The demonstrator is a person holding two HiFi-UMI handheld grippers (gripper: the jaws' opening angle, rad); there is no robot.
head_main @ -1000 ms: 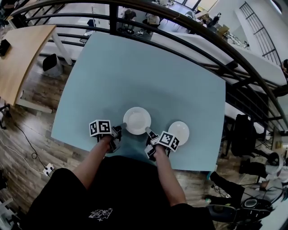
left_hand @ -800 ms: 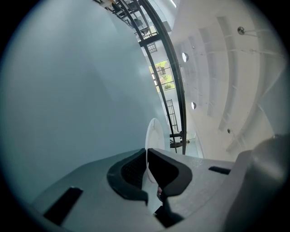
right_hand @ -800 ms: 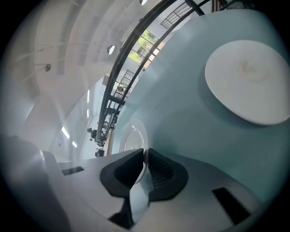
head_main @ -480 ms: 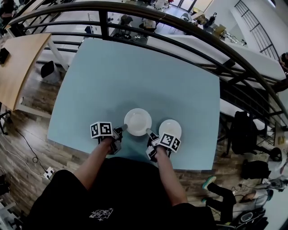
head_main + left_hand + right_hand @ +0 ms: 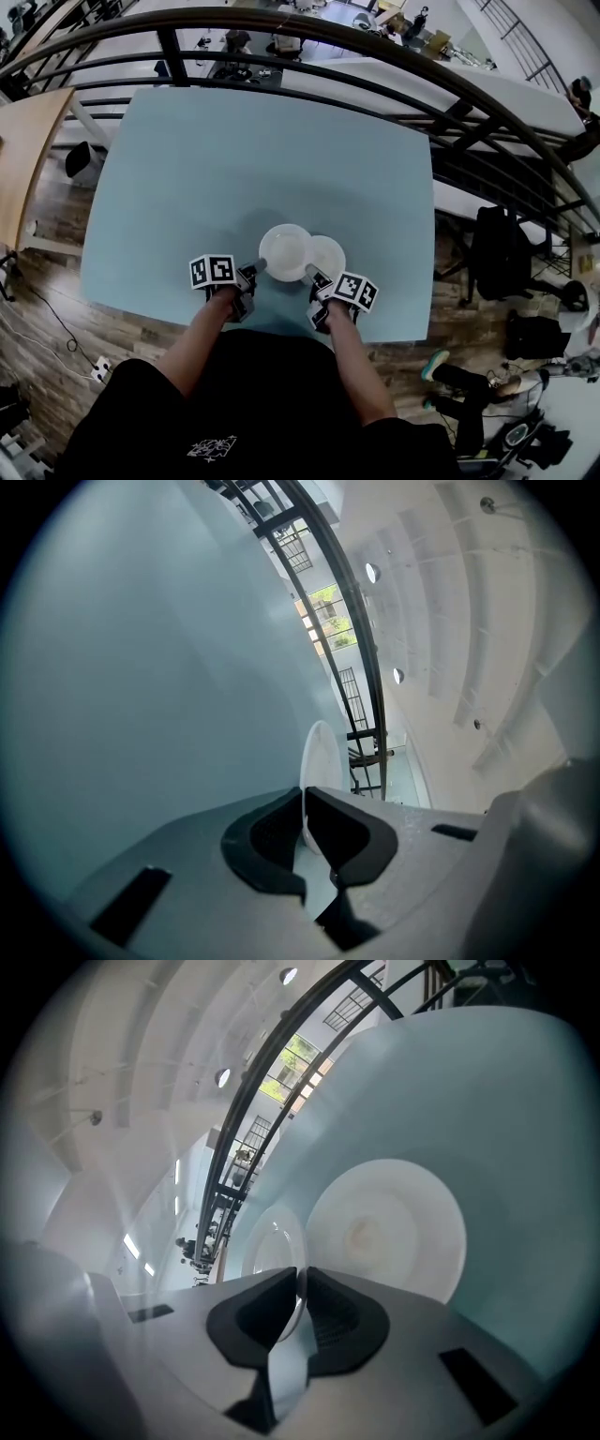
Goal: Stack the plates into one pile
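A white plate (image 5: 282, 250) hangs just above the pale blue table (image 5: 234, 159), held from both sides. My left gripper (image 5: 255, 269) is shut on its left rim; the left gripper view shows that plate (image 5: 319, 757) edge-on between the pads (image 5: 267, 832). My right gripper (image 5: 309, 273) is shut on the near right rim, with the plate (image 5: 272, 1241) clamped between its pads (image 5: 333, 1312). A second white plate (image 5: 330, 255) lies flat on the table to the right, its left edge under the held one. In the right gripper view it (image 5: 389, 1227) fills the middle.
A black curved railing (image 5: 309, 33) runs past the table's far and right sides. Wooden floor (image 5: 47, 309) lies to the left and a wooden desk (image 5: 23, 141) at far left. Dark bags and a chair (image 5: 497, 253) stand to the right of the table.
Both grippers have carried the held plate to the right. The gap to the second plate has closed and the held plate now overlaps that plate's left edge.
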